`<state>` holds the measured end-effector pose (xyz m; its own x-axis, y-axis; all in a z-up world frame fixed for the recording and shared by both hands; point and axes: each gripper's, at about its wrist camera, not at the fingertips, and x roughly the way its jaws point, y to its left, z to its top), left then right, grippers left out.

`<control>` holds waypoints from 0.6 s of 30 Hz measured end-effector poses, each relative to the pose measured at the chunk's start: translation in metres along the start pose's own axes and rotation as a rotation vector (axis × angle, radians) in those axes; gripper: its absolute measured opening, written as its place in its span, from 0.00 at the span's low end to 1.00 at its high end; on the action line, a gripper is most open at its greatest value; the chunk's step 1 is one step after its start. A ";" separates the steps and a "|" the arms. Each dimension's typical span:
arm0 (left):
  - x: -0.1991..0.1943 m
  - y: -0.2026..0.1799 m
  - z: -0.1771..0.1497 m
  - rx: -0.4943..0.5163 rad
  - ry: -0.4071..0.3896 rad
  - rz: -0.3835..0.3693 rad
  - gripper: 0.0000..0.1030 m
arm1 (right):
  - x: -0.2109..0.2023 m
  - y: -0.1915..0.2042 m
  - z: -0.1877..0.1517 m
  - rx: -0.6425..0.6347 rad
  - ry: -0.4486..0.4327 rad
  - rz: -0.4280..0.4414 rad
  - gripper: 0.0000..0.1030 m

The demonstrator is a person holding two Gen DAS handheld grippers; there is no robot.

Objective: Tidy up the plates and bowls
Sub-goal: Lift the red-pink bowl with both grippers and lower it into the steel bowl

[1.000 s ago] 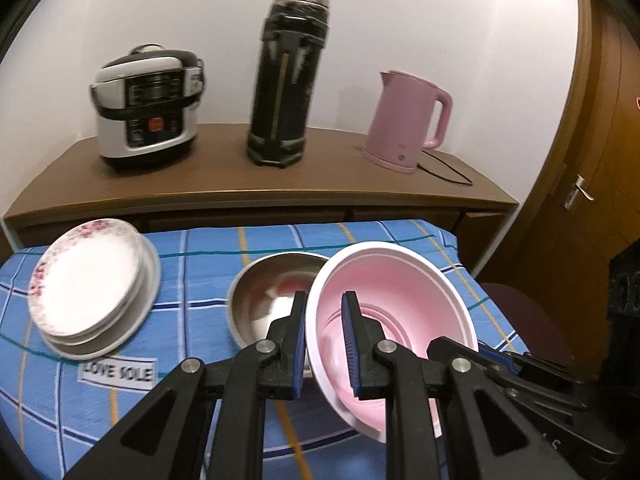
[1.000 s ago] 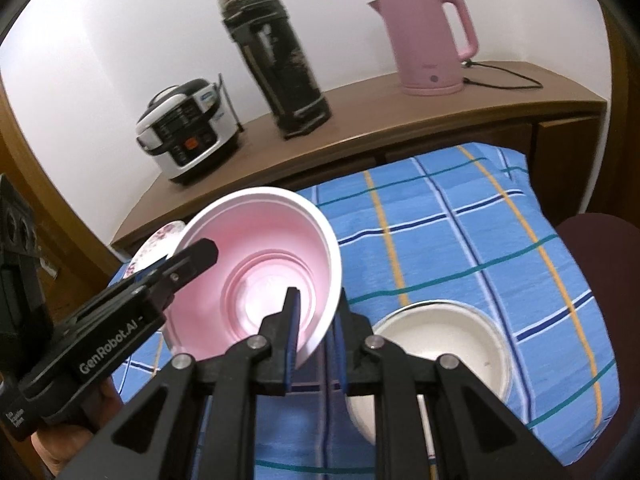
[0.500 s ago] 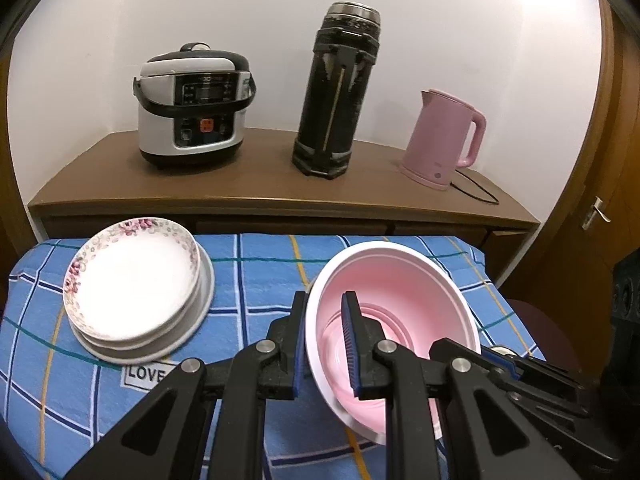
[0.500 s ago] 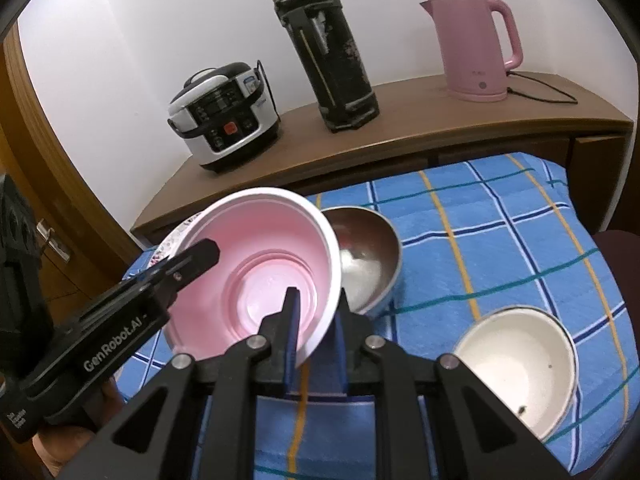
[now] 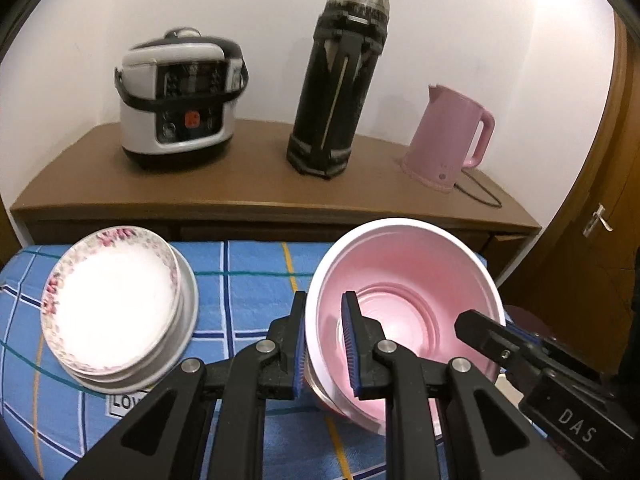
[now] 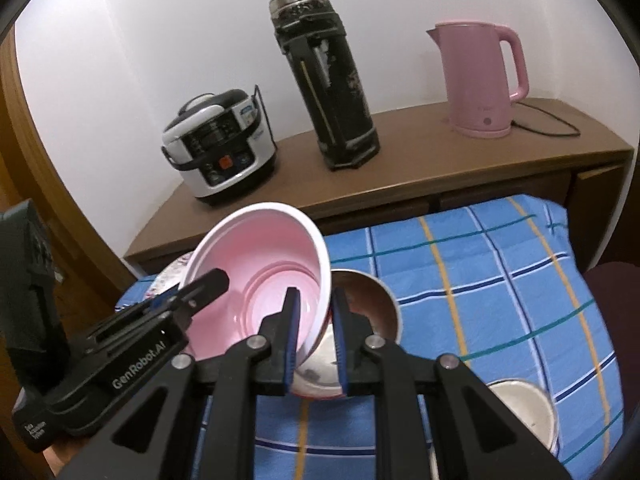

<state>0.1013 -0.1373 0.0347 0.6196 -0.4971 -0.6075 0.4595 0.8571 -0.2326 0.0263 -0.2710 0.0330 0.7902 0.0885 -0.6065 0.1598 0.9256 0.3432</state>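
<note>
Both grippers hold one pink bowl [image 5: 404, 304] with a white rim above the blue checked tablecloth [image 5: 248, 292]. My left gripper [image 5: 325, 344] is shut on its left rim. My right gripper [image 6: 314, 332] is shut on its right rim; the bowl also shows in the right wrist view [image 6: 264, 280]. A steel bowl [image 6: 372, 300] sits on the cloth just behind and under the pink bowl. A stack of plates topped by a floral one [image 5: 112, 300] stands at the left. A cream bowl [image 6: 524, 412] lies at the lower right.
A wooden sideboard [image 5: 248, 188] behind the table carries a rice cooker [image 5: 180, 100], a tall black thermos [image 5: 340, 80] and a pink kettle [image 5: 452, 140] with its cord. A wooden door [image 5: 592, 240] is at the right.
Both grippers carried the pink bowl back and left toward the steel bowl, and it now hangs partly over it. The plate stack looms closer in the left wrist view.
</note>
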 end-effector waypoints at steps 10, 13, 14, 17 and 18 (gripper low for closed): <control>0.031 -0.004 -0.013 0.022 0.075 0.047 0.18 | 0.027 -0.021 -0.011 0.038 0.085 -0.013 0.15; 0.037 -0.002 -0.016 0.016 0.092 0.051 0.18 | 0.037 -0.025 -0.016 0.048 0.120 -0.012 0.15; 0.039 -0.002 -0.017 0.018 0.095 0.054 0.18 | 0.039 -0.027 -0.018 0.053 0.129 -0.010 0.15; 0.042 -0.003 -0.018 0.021 0.104 0.060 0.18 | 0.043 -0.029 -0.022 0.059 0.145 -0.012 0.15; 0.043 -0.003 -0.019 0.021 0.107 0.061 0.18 | 0.044 -0.029 -0.022 0.058 0.146 -0.014 0.15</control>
<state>0.1148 -0.1585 -0.0054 0.5756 -0.4259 -0.6981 0.4373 0.8817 -0.1773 0.0431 -0.2858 -0.0193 0.6939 0.1317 -0.7079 0.2079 0.9046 0.3721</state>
